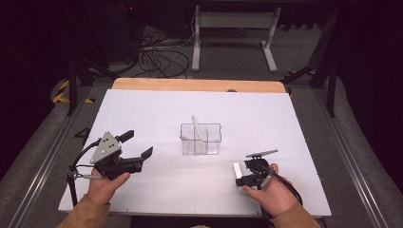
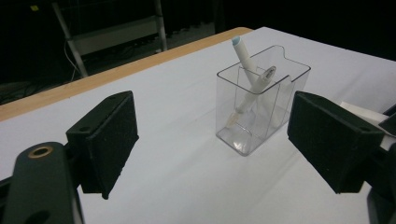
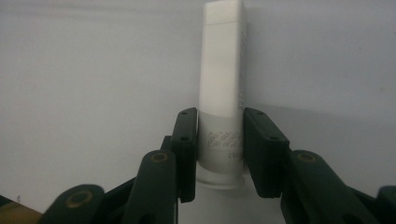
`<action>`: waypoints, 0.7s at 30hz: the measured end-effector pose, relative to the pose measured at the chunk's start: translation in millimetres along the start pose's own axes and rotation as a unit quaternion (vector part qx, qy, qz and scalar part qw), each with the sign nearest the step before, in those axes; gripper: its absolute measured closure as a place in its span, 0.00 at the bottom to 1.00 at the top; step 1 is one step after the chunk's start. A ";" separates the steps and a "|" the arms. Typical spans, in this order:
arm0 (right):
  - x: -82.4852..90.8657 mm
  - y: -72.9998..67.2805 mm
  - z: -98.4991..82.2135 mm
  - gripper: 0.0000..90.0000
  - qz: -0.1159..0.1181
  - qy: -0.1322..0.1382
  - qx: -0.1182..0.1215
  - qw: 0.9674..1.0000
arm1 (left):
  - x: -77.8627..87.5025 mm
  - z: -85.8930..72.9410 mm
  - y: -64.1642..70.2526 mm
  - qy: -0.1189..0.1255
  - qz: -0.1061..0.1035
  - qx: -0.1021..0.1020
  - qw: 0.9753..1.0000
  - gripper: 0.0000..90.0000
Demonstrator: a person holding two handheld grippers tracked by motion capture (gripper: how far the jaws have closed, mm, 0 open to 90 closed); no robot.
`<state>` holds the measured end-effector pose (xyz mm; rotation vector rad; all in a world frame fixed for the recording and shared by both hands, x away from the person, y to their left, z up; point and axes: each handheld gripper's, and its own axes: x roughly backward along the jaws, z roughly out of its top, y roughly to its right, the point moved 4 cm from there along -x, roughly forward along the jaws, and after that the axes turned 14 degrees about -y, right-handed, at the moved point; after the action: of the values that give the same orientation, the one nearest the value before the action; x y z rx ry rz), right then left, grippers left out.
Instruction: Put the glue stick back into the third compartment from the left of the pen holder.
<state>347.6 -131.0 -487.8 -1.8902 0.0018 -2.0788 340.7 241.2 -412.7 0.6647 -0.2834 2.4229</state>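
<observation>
A clear plastic two-compartment holder stands mid-table with two white markers leaning inside. My left gripper hovers left of it, jaws wide open with nothing between them, pointed at the holder. A white tube lies flat on the table near the front right. My right gripper is down over it, and both black pads lie against the sides of the tube near its cap end.
The white table cover ends at a wooden strip along the far edge. Beyond it are a metal stand and loose cables on the floor. Dark rails run along both table sides.
</observation>
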 end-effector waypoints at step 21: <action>25.0 -0.6 3.6 0.75 -0.021 0.016 0.080 0.996 | 1.6 0.6 -0.5 0.003 0.003 0.002 1.000 0.19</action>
<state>349.3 -135.6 -463.1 -1.7752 -0.1932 -2.0701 340.1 242.2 -411.3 0.6583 -0.2787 2.4323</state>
